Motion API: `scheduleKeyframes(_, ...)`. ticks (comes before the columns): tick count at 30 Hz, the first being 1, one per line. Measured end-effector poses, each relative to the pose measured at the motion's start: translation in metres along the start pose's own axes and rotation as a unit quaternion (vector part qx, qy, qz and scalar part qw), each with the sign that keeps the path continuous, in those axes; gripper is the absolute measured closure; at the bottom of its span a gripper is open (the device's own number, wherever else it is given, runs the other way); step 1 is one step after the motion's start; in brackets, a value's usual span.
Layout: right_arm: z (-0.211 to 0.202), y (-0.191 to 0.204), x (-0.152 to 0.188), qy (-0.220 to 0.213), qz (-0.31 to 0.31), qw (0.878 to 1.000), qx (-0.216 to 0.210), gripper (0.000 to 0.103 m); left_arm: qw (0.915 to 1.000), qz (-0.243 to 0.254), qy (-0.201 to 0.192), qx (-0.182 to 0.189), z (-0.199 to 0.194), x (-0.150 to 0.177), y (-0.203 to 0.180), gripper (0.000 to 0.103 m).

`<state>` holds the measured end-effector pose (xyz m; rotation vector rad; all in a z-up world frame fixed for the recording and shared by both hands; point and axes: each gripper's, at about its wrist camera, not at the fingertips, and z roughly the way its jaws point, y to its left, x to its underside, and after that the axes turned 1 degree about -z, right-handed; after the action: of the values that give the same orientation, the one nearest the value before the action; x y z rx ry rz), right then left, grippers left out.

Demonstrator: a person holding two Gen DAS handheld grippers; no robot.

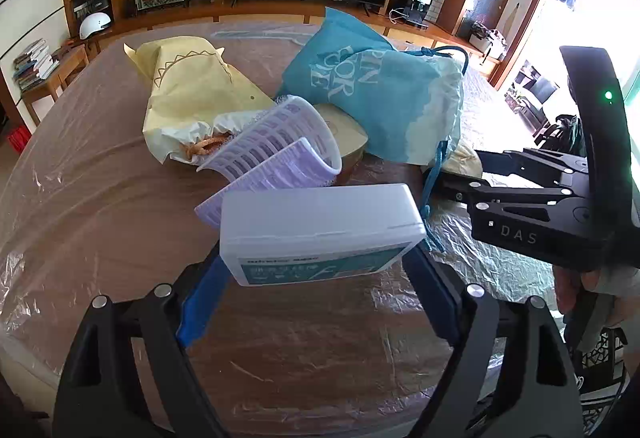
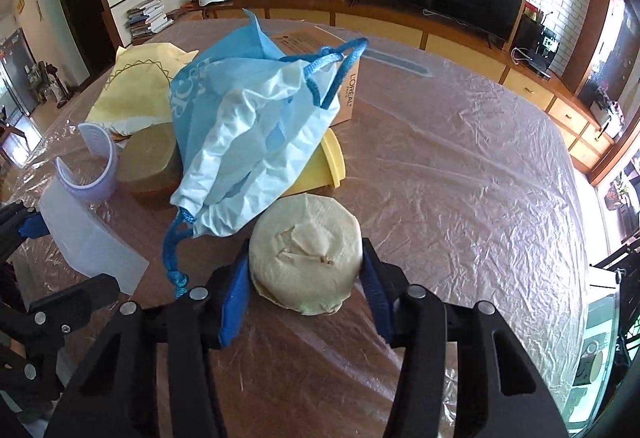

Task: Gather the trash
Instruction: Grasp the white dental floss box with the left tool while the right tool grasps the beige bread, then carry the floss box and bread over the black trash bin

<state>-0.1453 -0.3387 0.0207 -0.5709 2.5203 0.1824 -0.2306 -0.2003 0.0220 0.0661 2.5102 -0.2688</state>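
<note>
- Trash lies heaped on the plastic-covered table (image 2: pixel 460 157): yellow bag (image 1: pixel 188 93), blue bag (image 1: pixel 380 97), lilac basket (image 1: pixel 280 141).
- Left gripper (image 1: pixel 320 270) clamps a white box (image 1: pixel 320 234).
- Right gripper (image 2: pixel 306 278) seemingly pinches a round paper-wrapped bundle (image 2: pixel 306 254) beside the heap.

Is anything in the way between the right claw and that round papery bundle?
No, nothing visible is in the way. The right claw already has the round paper-wrapped bundle between its blue fingers, pressing both sides. The blue drawstring bag lies just behind it, with its cord hanging beside the left finger, not between.
</note>
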Motion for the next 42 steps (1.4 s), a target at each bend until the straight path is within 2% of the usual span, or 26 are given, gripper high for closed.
scheduleKeyframes(12,-0.020,-0.020,0.017,-0.006,0.053,0.999,-0.011,0.053,0.9999,-0.004,0.002,0.013,-0.016,0.005,0.009,0.018)
scheduleKeyframes(20,-0.041,-0.030,0.030,-0.025,0.097,0.995,-0.024,0.053,0.9999,-0.003,-0.001,0.014,-0.025,0.005,0.015,0.018)
scheduleKeyframes(24,-0.044,-0.030,0.032,-0.026,0.107,0.994,-0.026,0.053,0.9998,-0.004,-0.002,0.020,-0.026,0.006,0.016,0.019)
scheduleKeyframes(35,-0.059,-0.025,0.038,-0.041,0.148,0.986,-0.066,0.053,0.9978,0.003,-0.006,0.067,-0.041,0.011,0.023,0.019)
scheduleKeyframes(42,-0.068,-0.012,0.040,-0.047,0.149,0.984,-0.079,0.053,0.9974,0.003,-0.010,0.072,-0.049,0.013,0.032,0.019)
